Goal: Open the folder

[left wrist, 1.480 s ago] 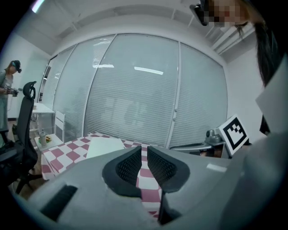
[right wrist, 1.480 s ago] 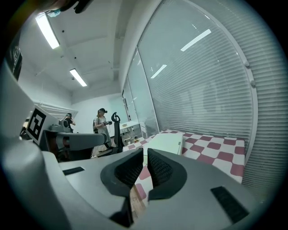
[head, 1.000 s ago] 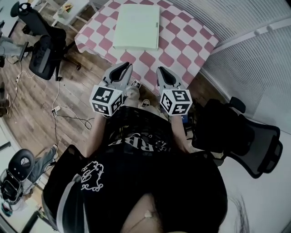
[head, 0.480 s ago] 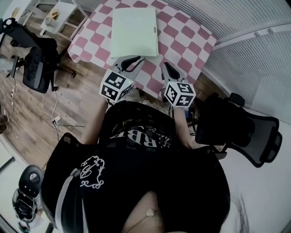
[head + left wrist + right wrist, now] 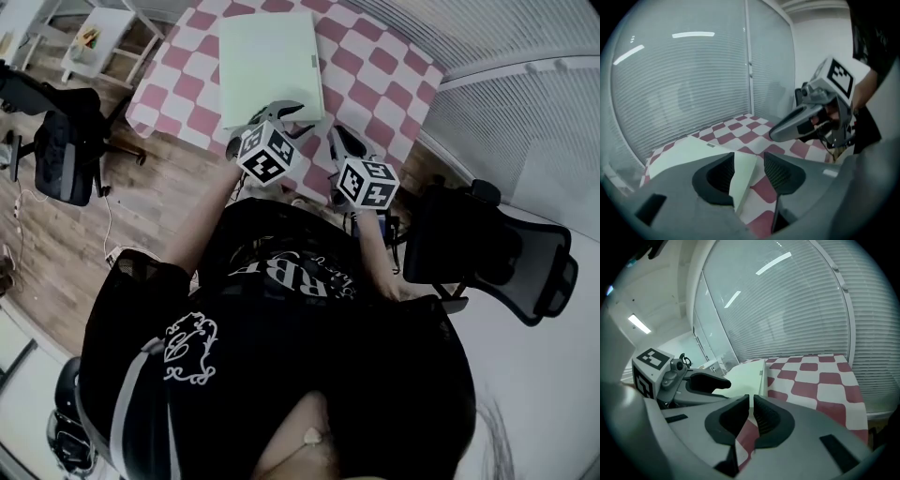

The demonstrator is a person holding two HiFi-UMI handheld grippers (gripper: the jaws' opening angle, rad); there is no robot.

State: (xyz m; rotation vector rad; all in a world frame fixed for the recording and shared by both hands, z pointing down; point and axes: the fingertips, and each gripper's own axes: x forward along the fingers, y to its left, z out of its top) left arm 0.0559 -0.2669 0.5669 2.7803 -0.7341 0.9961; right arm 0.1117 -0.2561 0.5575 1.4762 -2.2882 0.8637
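My left gripper (image 5: 749, 163) had its jaws apart, having just been opening, and the near corner of the pale green folder (image 5: 272, 61) showed in the gap without being pinched. My right gripper (image 5: 751, 401) had its jaws closed together on nothing. It hung just beside the left one, over the checked tablecloth (image 5: 375, 80). The folder lay flat and closed on that cloth, with window blinds (image 5: 801, 310) beyond the table.

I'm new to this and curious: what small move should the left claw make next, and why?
Probably close the left claw on the folder: its jaws have just been opening, and the closed folder's near corner lies between them, unpinched.
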